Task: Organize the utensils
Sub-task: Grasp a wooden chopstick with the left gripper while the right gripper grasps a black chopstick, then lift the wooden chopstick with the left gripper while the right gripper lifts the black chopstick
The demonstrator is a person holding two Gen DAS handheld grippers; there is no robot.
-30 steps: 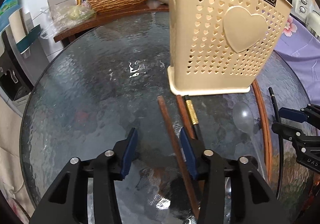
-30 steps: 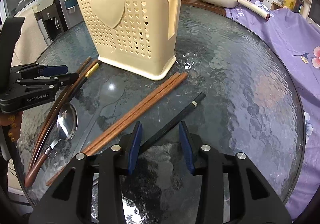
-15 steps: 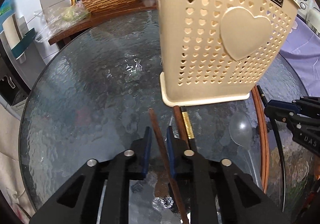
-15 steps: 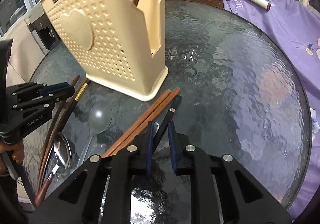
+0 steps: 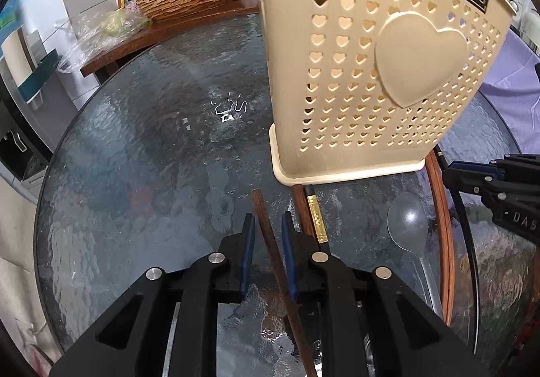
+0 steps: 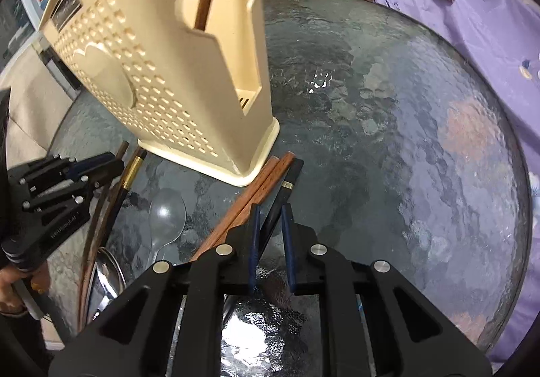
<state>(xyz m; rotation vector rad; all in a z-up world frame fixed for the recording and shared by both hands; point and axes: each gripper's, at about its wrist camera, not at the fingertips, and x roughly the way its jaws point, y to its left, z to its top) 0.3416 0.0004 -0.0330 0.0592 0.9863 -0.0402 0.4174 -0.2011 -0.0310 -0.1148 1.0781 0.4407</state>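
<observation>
Now each of my grippers straddles one chopstick on the glass table (image 5: 141, 154). My left gripper (image 5: 268, 242) — jaws opening slightly — brackets a brown wooden chopstick (image 5: 270, 242); my right gripper (image 6: 270, 235) is clamped on a black chopstick (image 6: 283, 195). Both sticks point far toward the cream utensil holder (image 5: 371, 73) — just beyond.

The left black two-finger gripper with blue pads (image 5: 266, 225) was pointed steeply downward, its jaws opening slightly around a brown wooden chopstick (image 5: 270, 242). The right black two-finger gripper (image 6: 270, 218) was likewise angled down, clamped on a black chopstick (image 6: 285, 190).
</observation>
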